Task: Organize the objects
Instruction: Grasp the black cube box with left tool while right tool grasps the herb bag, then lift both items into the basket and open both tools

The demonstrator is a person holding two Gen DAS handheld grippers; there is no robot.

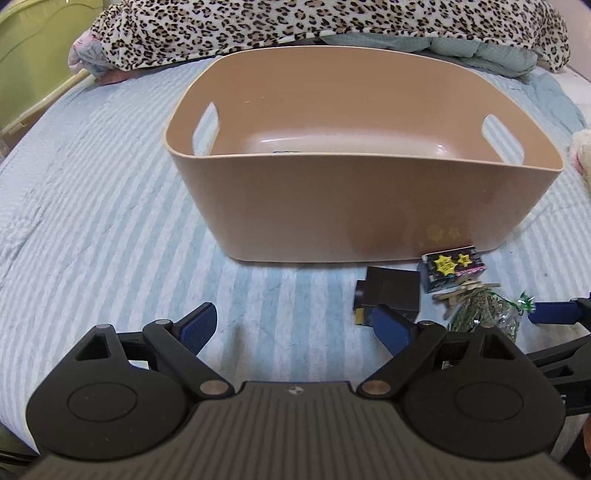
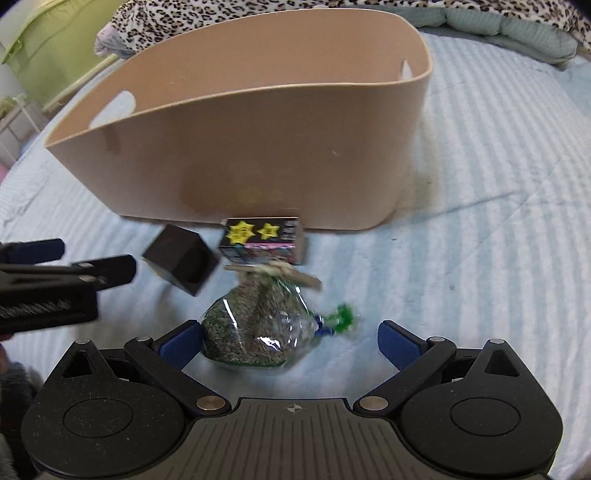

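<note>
A tan plastic bin (image 1: 332,206) (image 2: 258,155) with handle slots stands on the striped bed. In front of it lie a black cube box (image 1: 395,295) (image 2: 177,258), a small box with yellow stars (image 1: 452,267) (image 2: 264,240), some wooden sticks (image 2: 280,275) and a clear bag of green-grey bits (image 1: 484,317) (image 2: 258,328) with a green tie. My left gripper (image 1: 295,326) is open and empty over the bedspread, left of the black cube. My right gripper (image 2: 290,345) is open with the bag lying between its fingers, against the left pad.
A leopard-print blanket (image 1: 295,26) and a teal quilt (image 1: 480,48) are piled behind the bin. Green furniture (image 1: 33,55) stands at the far left. The left gripper shows at the left edge of the right wrist view (image 2: 62,266).
</note>
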